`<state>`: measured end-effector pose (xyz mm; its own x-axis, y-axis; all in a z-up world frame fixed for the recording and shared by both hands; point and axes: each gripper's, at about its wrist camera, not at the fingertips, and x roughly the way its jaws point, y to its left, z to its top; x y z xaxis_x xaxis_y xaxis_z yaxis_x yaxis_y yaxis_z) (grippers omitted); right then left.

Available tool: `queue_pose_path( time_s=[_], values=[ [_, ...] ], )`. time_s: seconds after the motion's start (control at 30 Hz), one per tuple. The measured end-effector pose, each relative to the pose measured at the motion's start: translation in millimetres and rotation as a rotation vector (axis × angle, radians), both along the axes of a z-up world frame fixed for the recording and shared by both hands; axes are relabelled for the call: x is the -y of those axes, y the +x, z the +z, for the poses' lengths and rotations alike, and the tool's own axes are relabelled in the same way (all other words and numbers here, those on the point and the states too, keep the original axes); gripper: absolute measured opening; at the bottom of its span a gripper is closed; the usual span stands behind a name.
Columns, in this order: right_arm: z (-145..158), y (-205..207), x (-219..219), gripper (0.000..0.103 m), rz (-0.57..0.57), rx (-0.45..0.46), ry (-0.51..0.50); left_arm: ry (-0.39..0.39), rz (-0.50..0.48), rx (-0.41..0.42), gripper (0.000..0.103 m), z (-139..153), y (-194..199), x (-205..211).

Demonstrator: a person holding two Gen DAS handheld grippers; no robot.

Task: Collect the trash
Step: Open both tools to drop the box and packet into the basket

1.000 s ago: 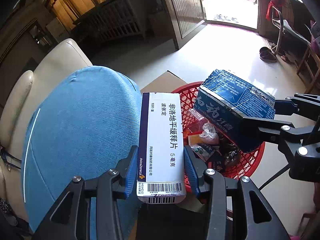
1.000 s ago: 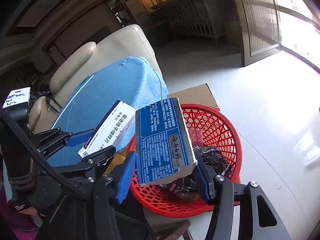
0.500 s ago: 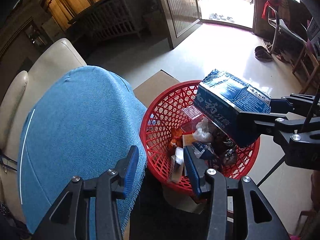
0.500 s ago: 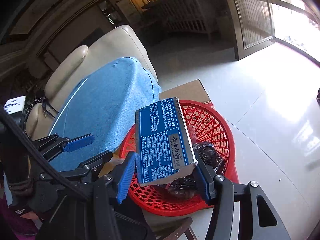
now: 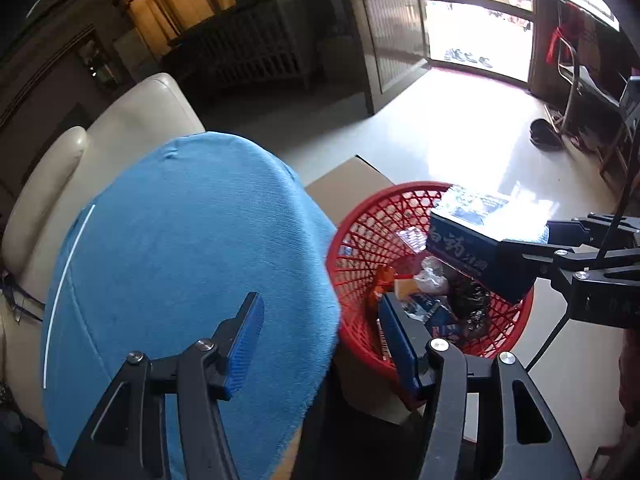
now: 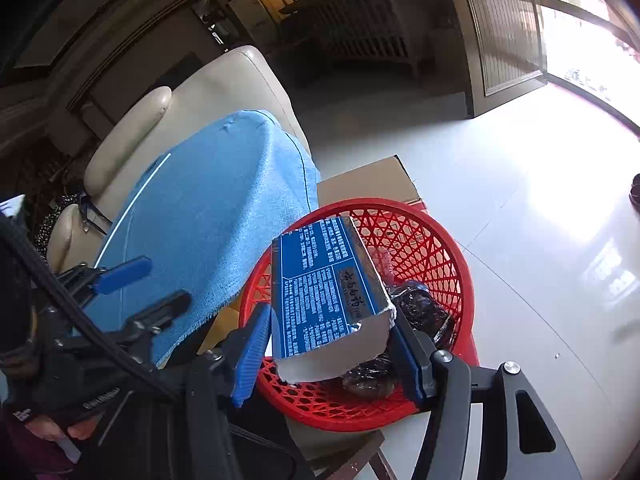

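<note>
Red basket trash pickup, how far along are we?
Done: wrappers already lie in the red basket. In hand: the right gripper holds a blue box over it. The left gripper, jaws just opening, is empty. Left: drop that box.

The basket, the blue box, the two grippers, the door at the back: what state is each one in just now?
Red basket: upright, partly filled with trash.
Blue box: torn open at one end, held over the basket.
Right gripper: jaws just eased wider, box between them.
Left gripper: open, empty, jaws just opened wider.
Door: open.
</note>
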<state>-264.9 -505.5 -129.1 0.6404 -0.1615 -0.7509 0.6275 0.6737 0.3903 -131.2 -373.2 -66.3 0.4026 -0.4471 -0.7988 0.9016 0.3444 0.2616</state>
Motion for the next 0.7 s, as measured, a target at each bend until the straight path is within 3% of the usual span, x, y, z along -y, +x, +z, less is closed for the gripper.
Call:
queue_pose_path(
  time_s=[0.23,0.43,0.7],
  values=[
    [-1,10,-1,0.066,-0.028,-0.029,-0.019,-0.059,0.054,0.011,0.061,21,15,-33],
    [-3,8,11,0.067,-0.131,-0.02,0.01,-0.097,0.105,0.054,0.062,33,23,-64],
    [40,42,-35,0.067,-0.012,0.046,-0.085,-0.179,0.225,0.072,0.062,56,48,-114]
  ],
)
